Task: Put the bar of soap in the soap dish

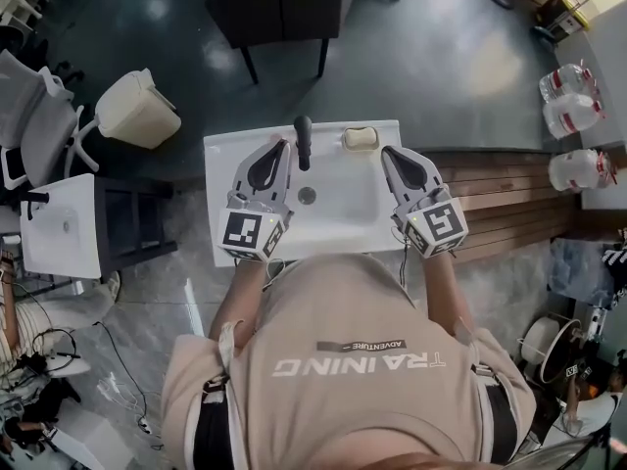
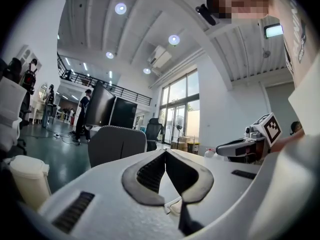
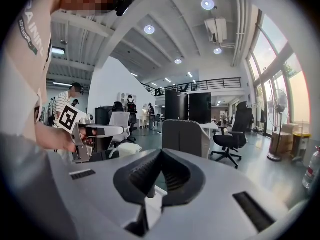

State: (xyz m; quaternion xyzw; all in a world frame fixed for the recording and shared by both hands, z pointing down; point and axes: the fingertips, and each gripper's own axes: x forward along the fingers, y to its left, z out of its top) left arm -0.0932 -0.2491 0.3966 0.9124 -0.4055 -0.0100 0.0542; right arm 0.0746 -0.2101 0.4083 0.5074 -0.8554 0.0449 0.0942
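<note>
Resting at the back edge of the sink [image 1: 223,155], just right of the faucet [image 1: 304,141], the soap [image 1: 360,138] shows as a cream bar with a paler rim round it. That rim is probably the dish [image 1: 346,137], though at this size the two cannot be told apart with certainty. If the rim is the dish, the bar is already seated and nothing is left but to draw back. If it is not, the pick-up has yet to begin.

Neither gripper carries anything. The right gripper [image 1: 388,153] has its jaws clenched tip to tip on nothing, as its own view confirms. It lies near the soap but apart from it, the bar lying just ahead and to the left of its tips. The left gripper [image 1: 282,148] is likewise pressed closed and empty. It sits on the far side of the faucet, which stands between its tips and the soap. Both grippers hover over the sink, pointing toward its back edge. The soap appears in neither gripper view, so it lies outside the line of either pair of jaws.
</note>
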